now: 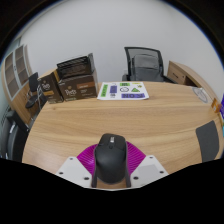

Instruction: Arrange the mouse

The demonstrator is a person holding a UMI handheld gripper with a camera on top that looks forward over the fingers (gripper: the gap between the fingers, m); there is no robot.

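Note:
A black computer mouse (110,158) sits between my gripper's (111,163) two magenta-padded fingers (88,157), which press against its left and right sides. The mouse points away from me, its scroll wheel toward the far side, and it hovers over or rests at the near edge of the wooden table (120,118); I cannot tell which. The fingers' white mounts show below the mouse.
A white sheet with green and purple shapes (125,91) lies at the table's far side. A black office chair (145,63) stands beyond it. A dark box (76,78) sits at the far left, with shelving (18,70) behind. Another chair back (208,138) shows at right.

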